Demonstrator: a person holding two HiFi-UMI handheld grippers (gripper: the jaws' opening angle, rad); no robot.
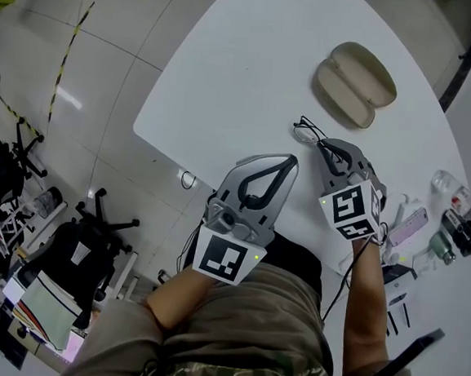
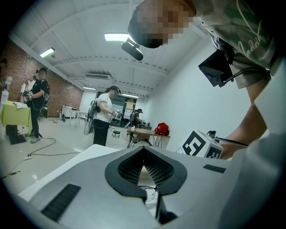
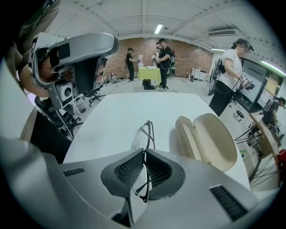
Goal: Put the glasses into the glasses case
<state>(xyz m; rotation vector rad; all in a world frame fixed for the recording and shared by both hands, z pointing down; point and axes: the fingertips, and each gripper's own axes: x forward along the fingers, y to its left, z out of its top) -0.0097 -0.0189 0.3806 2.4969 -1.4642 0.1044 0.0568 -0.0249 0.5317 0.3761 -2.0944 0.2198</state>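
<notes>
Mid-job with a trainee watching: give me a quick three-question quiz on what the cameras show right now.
1. True or false: the glasses case lies open on the table.
2. Which side's gripper holds the glasses? A) left B) right C) neither
3. Fill in: the left gripper, jaws together, holds ____.

Key
1. True.
2. B: the right gripper is shut on them.
3. Nothing.
</notes>
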